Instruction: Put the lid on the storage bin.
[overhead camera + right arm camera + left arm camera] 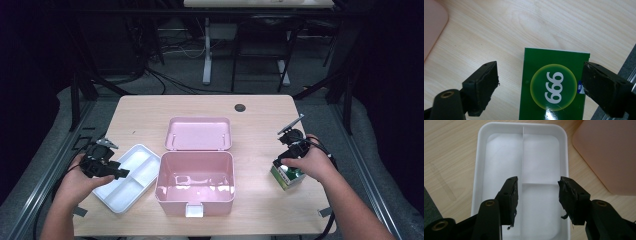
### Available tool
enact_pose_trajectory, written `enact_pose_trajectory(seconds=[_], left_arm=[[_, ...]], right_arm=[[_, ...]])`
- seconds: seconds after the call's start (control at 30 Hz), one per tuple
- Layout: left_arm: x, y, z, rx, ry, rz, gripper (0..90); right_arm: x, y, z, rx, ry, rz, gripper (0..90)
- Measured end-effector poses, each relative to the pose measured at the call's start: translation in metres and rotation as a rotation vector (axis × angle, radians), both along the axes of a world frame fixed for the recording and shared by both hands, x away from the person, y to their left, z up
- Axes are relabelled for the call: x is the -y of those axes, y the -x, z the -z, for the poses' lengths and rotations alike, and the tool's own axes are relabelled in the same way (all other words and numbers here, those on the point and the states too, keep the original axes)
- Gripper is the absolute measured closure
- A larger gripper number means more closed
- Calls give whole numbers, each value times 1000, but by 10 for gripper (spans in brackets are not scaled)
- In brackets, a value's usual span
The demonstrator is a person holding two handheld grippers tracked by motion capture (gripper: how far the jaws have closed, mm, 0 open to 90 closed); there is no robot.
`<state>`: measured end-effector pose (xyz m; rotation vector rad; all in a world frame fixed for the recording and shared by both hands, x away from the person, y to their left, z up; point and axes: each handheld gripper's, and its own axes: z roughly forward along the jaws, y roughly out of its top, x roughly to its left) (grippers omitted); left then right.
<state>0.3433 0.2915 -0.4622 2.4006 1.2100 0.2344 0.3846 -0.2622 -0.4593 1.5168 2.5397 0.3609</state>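
The green box (552,85), a glossy rectangular carton with a yellow disc and white digits, lies on the pale wood-grain table (524,22) between the spread jaws of the right gripper (540,83); the left gripper (537,195), likewise spread, hovers over a smooth white divided tray (480,170).

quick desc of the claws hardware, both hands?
Both black. Left claw: two flat black jaws with frayed, ragged pads and brass-coloured pivot rivets. Right claw: same build. High view: grey three-cornered plate on the right one, black cable trailing. Forearms bare, no sleeves visible.
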Motion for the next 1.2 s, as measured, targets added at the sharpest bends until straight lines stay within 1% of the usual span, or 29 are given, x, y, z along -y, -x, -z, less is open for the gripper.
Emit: enact_pose_trajectory(seconds=[0.03,0.17,0.23,0.27,0.33,0.37,0.43,0.5,0.57,0.63,0.73,0.87,0.9,0.93,1.03,1.07,1.1,1.2], left_arm=[[0,0,0,1,0,-1,499],[0,1,-1,1,1,1,499],[0,1,-1,2,3,1,499],[0,1,-1,2,3,1,499],[0,1,-1,1,3,-1,499],[0,1,-1,0,3,-2,499],[0,0,0,-3,0,-2,498],[1,0,0,-3,-3,0,497],[2,0,1,-4,-3,2,497],[2,0,1,-5,-4,1,497],[2,0,1,-5,-4,1,496],[1,0,1,-5,-4,0,495],[1,0,1,-5,-5,-1,495],[1,0,1,-5,-5,-1,494],[2,0,1,-6,-5,0,494],[2,0,1,-6,-6,0,494],[2,0,1,-6,-4,0,494],[2,0,1,-7,-5,1,494]], right_arm=[[0,-1,1,-1,17,5,134],[0,-2,4,-17,26,11,106],[1,-4,6,-24,37,11,105],[1,-5,6,-18,53,19,102],[3,-7,9,-36,37,19,89],[4,-7,12,-38,53,23,76],[6,-8,16,-41,50,31,63],[9,-9,19,-70,45,30,55],[10,-9,22,-64,58,37,55],[11,-9,24,-63,57,41,54],[13,-9,25,-76,58,44,54],[16,-10,28,-82,61,49,54],[17,-9,28,-85,58,57,54],[18,-10,28,-103,58,54,55],[20,-9,31,-99,60,62,57],[20,-9,32,-105,62,61,61],[21,-9,31,-121,63,54,67],[21,-9,32,-128,50,49,90]])
